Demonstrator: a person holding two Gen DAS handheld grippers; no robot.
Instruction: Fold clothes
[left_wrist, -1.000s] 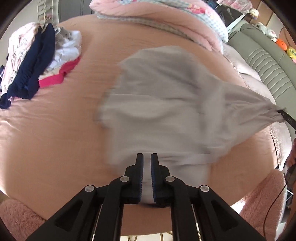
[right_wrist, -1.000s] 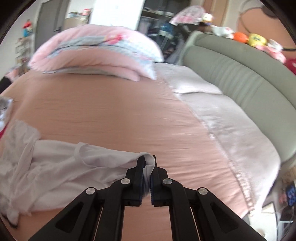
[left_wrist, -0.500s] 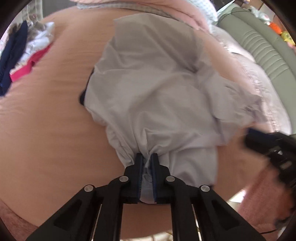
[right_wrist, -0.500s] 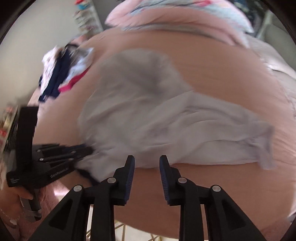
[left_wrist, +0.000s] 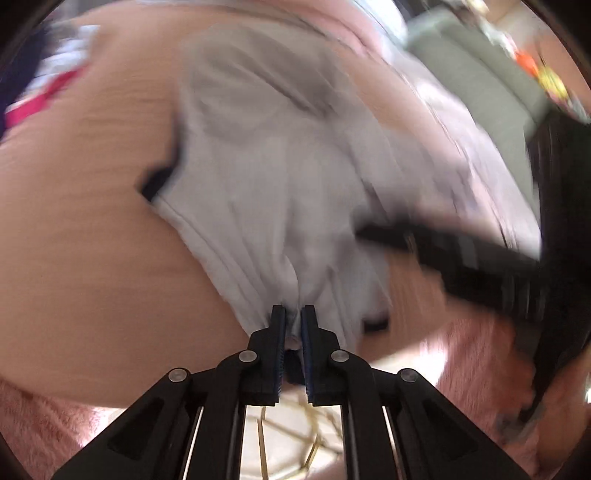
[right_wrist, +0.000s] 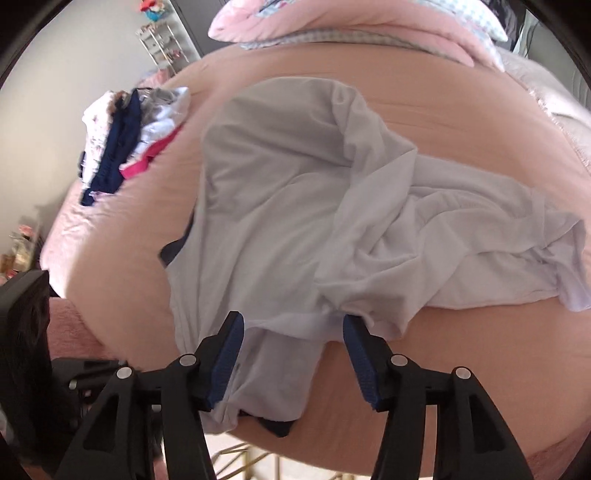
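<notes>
My left claw (left_wrist: 293, 325) is squeezed tight on the near edge of the white shirt (left_wrist: 280, 177). The cloth bunches up between its two fingers. My left camera is very blurry, so I can only make out big shapes there. The shirt spreads away from my claw across the pink bed (left_wrist: 85, 221). On the right of that view a dark smear is my right claw (left_wrist: 391, 236), reaching over the shirt.

My right camera is sharp and shows much more. At its far left edge I see part of my other black tool (right_wrist: 26, 332), but not its fingers. Next comes a pile of clothes (right_wrist: 125, 140) near the left side of the bed (right_wrist: 461, 369), with dark blue, white and bright pink pieces. The left camera shows only a pink and white streak of it. In the middle, the white shirt (right_wrist: 295, 206) lies crumpled on the bed, and its near edge hangs down over the bed's side. My right claw (right_wrist: 293, 325) is opening. Its blue pads (right_wrist: 229, 354) stand wide, one on each side of the shirt's hem, and they do not press it. At the top lie pink pillows (right_wrist: 351, 22).
</notes>
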